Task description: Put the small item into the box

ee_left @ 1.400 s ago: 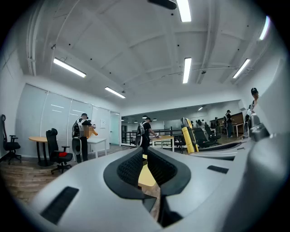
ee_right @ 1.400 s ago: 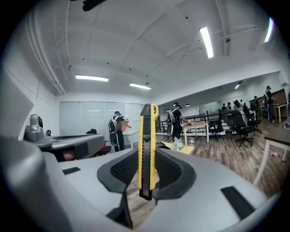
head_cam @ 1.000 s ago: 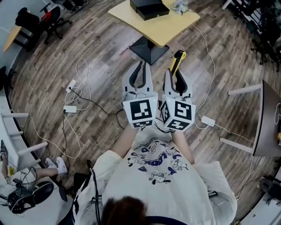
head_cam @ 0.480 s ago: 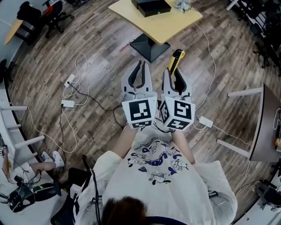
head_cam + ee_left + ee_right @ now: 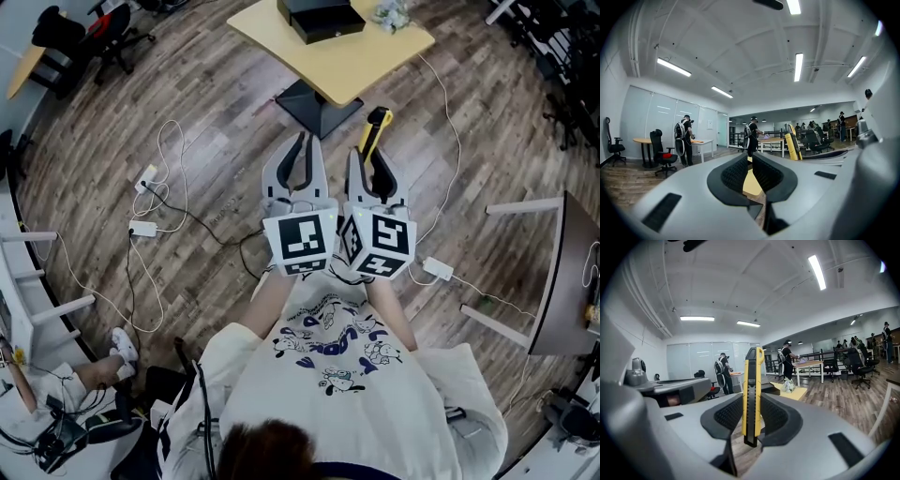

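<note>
In the head view both grippers are held side by side over the wooden floor, in front of the person's chest. My right gripper [image 5: 375, 155] [image 5: 752, 420] is shut on a yellow and black utility knife [image 5: 379, 124] [image 5: 752, 380], which stands upright between the pads. My left gripper [image 5: 302, 141] [image 5: 751, 161] is shut with nothing between its pads. Ahead stands a yellow table [image 5: 356, 56] bearing a black box [image 5: 319, 17] and a small white bundle [image 5: 389, 13]. The right gripper view shows the same white bundle [image 5: 789, 385] on the table.
Cables and power adapters [image 5: 142, 228] trail across the floor to the left, and another adapter [image 5: 437, 269] lies to the right. The table's black base [image 5: 314, 105] is just ahead of the grippers. A dark table [image 5: 567, 272] stands at right. People and office chairs [image 5: 663, 157] fill the background.
The head view has shifted slightly. Both grippers keep the same pose, and the knife stays gripped in the right one.
</note>
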`<state>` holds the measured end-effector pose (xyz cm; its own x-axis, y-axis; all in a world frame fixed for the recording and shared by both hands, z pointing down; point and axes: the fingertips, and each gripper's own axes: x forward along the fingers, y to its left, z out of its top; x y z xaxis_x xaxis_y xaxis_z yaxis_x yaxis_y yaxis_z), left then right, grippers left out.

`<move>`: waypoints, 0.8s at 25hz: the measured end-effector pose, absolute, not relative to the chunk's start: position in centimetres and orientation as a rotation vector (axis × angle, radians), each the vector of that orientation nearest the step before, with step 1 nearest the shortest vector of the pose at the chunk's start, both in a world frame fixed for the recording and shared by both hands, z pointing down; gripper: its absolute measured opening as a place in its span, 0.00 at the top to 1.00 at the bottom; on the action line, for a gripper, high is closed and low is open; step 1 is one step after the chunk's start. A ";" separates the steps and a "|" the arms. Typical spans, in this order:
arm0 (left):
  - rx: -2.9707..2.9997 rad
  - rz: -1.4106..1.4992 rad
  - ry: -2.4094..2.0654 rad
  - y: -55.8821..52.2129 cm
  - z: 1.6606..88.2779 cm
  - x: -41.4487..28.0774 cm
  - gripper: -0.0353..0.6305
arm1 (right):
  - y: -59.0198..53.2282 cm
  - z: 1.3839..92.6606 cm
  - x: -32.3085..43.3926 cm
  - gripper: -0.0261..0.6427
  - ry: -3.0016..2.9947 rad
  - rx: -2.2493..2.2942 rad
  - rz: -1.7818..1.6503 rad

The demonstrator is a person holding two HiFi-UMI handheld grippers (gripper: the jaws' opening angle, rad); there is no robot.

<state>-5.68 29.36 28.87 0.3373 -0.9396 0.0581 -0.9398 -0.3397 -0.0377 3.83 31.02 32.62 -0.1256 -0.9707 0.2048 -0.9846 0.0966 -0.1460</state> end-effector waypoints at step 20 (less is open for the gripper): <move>2.613 0.101 -1.725 7.8 28.1 -4.9 0.88 | 10.1 32.0 4.6 0.77 -2.227 2.104 0.392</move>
<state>-4.89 7.78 28.08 0.3914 -0.9183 0.0590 -0.9189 -0.3934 -0.0278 4.60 10.14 31.96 -0.0709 -0.9749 0.2109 -0.9884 0.0402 -0.1464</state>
